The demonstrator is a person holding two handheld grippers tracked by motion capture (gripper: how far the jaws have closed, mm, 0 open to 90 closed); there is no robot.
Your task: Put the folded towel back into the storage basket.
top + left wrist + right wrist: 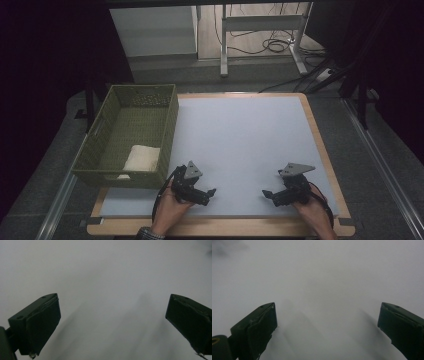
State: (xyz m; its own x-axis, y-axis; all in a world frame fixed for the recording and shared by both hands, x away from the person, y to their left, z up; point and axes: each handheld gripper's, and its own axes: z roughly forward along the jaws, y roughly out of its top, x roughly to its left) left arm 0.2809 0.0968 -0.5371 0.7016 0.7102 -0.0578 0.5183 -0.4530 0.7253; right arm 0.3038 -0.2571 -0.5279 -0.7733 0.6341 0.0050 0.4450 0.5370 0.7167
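While both hands rest low at the near edge: two grippers face each other over a pale blue mat (240,145).
Left gripper (212,192): jaws spread wide, nothing between them.
Right gripper (266,193): jaws equally wide apart, gripping nothing.
Basket (102,127): olive green, far left of the left gripper, on the table's left side.
Cloth (142,157): white, folded, lying in the basket's near right corner.
Writing: no readable brand or label anywhere.
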